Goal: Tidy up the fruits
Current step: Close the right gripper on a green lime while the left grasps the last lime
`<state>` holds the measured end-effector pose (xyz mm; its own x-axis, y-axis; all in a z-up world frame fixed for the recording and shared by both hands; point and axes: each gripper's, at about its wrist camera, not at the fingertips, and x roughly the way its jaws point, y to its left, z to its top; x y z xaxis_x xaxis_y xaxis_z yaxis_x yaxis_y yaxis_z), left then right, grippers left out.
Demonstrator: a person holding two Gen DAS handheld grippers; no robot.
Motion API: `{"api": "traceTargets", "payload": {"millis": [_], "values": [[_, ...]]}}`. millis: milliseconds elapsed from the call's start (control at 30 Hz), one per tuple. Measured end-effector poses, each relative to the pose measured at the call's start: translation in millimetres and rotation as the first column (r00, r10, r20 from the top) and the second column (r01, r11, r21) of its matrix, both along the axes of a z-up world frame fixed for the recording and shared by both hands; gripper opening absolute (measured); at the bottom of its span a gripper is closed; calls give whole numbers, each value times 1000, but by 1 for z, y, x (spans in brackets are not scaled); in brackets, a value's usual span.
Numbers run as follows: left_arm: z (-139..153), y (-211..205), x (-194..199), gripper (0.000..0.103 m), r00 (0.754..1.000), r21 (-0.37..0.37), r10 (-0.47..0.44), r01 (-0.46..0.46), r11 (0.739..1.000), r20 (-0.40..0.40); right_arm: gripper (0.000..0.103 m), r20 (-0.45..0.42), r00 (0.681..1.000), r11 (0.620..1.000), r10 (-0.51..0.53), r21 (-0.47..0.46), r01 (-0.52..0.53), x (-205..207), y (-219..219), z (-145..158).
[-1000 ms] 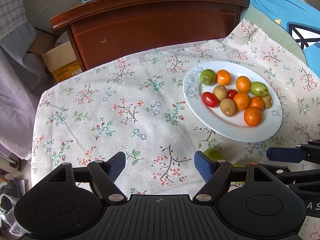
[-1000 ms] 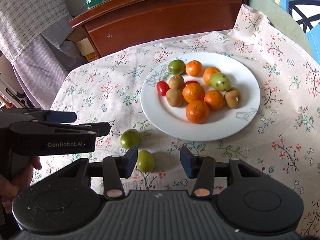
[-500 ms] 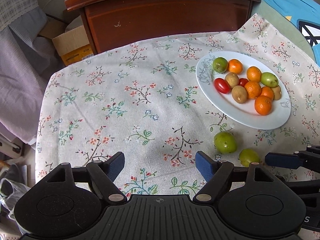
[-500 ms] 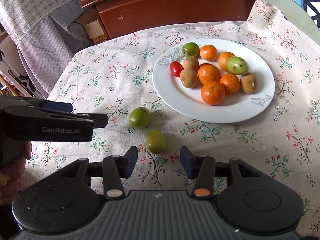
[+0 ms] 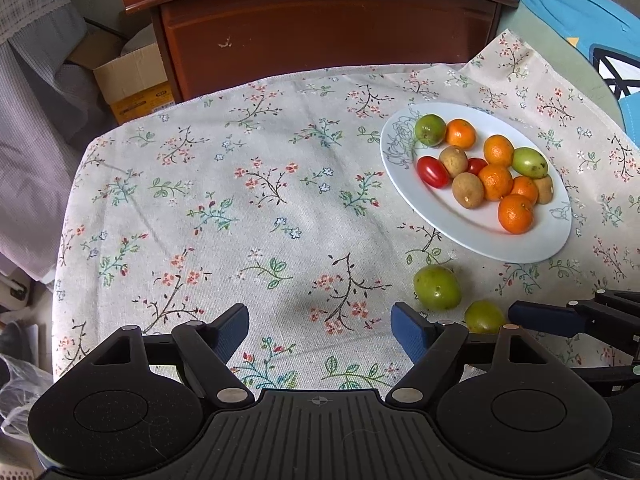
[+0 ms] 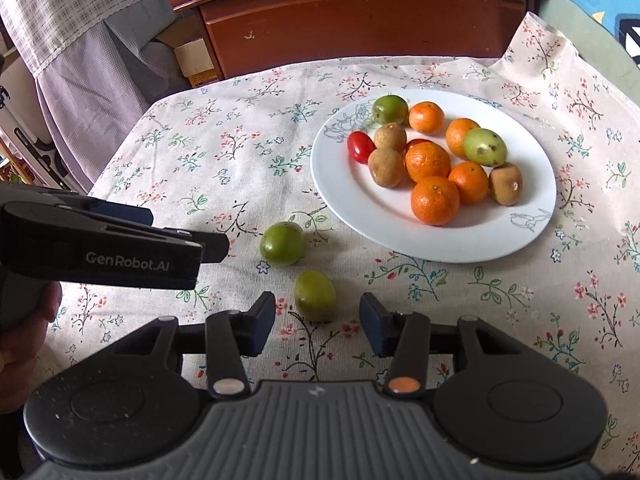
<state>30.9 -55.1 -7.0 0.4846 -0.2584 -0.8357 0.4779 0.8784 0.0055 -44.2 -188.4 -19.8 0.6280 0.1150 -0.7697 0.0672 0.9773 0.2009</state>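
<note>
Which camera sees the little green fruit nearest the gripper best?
The right wrist view: the small green fruit lies whole just ahead of the right gripper. In the left wrist view it sits low, partly hidden by that gripper's frame.

Glossy white glazed plate [image 6: 532, 216]; matt woven floral tablecloth [image 5: 248, 216]; varnished, scuffed wooden headboard [image 5: 320, 28]

Two green fruits lie loose on my cloth-covered worktop, the rounder one [image 6: 282, 243] nearer the white plate [image 6: 532, 232], the smaller one [image 6: 315, 295] just beside it. On the plate sit five oranges [image 6: 435, 200], two green fruits [image 6: 485, 147], three brown ones [image 6: 386, 167] and two red tomatoes [image 6: 361, 146], bunched together
</note>
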Motion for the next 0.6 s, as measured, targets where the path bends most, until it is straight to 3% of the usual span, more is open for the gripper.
{"api": "traceTargets", "payload": {"millis": [167, 333, 600], "values": [[1, -2, -1, 79, 1000, -13, -13, 13, 1000, 4, 23, 13, 1000, 999, 16, -43, -16, -1, 4, -1], [5, -6, -5, 79, 999, -53, -51, 52, 997, 13, 23, 4, 1000, 999, 19, -45, -18, -6, 2, 4], [5, -26, -16, 76, 986, -109, -162, 165, 980, 37, 23, -22, 990, 990, -141, -11, 141, -14, -27, 13]]}}
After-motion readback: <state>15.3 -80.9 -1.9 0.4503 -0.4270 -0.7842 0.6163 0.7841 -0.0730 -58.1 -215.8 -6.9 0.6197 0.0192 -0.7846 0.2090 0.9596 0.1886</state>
